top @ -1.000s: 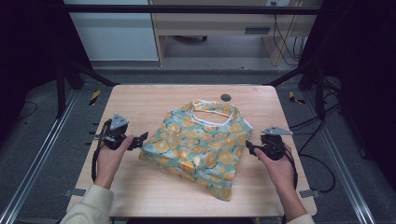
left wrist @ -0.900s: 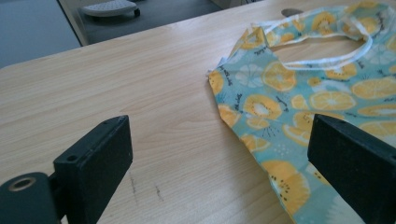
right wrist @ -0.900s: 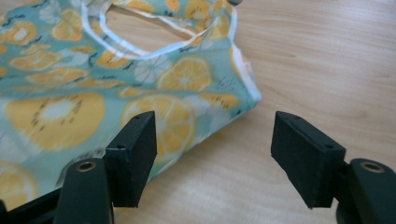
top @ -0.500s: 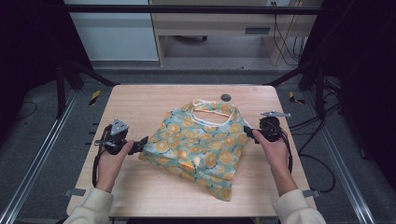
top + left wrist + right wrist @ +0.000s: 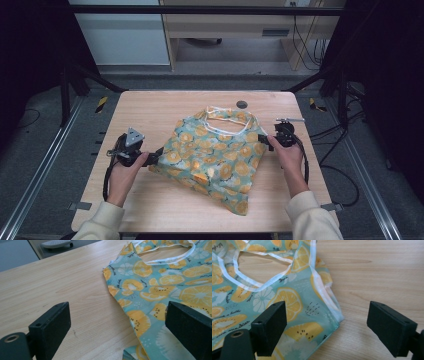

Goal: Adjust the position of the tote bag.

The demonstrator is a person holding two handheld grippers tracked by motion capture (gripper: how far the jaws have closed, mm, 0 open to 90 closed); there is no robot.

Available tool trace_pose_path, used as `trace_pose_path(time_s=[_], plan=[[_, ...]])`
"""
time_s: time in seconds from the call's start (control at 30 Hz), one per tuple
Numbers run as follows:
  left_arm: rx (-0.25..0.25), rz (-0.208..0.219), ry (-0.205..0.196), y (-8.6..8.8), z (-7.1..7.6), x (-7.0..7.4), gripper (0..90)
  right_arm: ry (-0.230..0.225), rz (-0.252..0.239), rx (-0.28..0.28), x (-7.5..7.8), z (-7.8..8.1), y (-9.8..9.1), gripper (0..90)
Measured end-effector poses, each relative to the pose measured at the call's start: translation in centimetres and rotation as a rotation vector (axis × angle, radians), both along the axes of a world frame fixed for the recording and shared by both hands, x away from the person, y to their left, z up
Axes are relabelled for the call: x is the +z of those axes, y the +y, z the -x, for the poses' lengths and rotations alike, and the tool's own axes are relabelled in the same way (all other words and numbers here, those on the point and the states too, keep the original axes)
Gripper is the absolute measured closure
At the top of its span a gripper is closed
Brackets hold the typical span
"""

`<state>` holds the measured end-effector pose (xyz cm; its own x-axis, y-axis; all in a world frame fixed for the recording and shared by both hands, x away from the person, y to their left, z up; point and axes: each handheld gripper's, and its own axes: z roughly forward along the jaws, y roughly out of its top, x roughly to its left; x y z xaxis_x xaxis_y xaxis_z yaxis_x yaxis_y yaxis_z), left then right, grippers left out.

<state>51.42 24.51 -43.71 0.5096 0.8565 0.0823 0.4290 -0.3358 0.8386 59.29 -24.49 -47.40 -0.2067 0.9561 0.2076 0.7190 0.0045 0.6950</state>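
Right gripper (image 5: pixel 266 142): jaws have just been opening and now stand spread wide, nothing pinched. In the right gripper view the bag's (image 5: pixel 287 302) right side edge lies between the 2 jaws, one jaw over the fruit print, the other over bare table (image 5: pixel 374 272); pads look clear of the cloth. Compared with 1 second ago, this gripper has moved up along the bag's right side, from near its middle to the upper right corner, just below the white-trimmed handle (image 5: pixel 227 120).

Left gripper (image 5: pixel 156 158): jaws spread too, holding nothing, parked at the bag's lower left edge, about where it was before. In the left gripper view one jaw sits above the cloth, the other above wood; contact is hard to tell, probably none.

Bag lies flat in the middle of the table, handles toward the far side, small dark disc (image 5: pixel 242 104) beyond them, apart.

Meaning: the right gripper is set for a pinch on the upper right corner; the grab itself is not yet made. Likely a fold or lift comes next.
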Motion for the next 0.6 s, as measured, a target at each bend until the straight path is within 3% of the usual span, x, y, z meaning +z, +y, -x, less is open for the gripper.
trace_pose_path(time_s=[0.2, 0.3, 0.43, 0.6], plan=[[-0.007, -0.010, 0.004, -0.2, 0.1, -0.2, 6.0, 0.012, -0.064, 0.010, -0.5, -0.4, 0.8, 18.7], [-0.007, 0.003, 0.008, -0.2, 0.0, -0.1, 5.9, 0.015, -0.084, 0.017, -0.7, -0.6, 1.3, 27.3], [-0.010, 0.013, 0.015, -0.1, -0.1, 0.2, 6.0, 0.001, -0.074, 0.049, -0.7, -0.5, 1.8, 50.3], [-0.006, 0.036, 0.013, 0.1, -0.4, 1.3, 6.1, -0.088, -0.090, 0.115, 0.7, 0.4, 2.5, 79.6]])
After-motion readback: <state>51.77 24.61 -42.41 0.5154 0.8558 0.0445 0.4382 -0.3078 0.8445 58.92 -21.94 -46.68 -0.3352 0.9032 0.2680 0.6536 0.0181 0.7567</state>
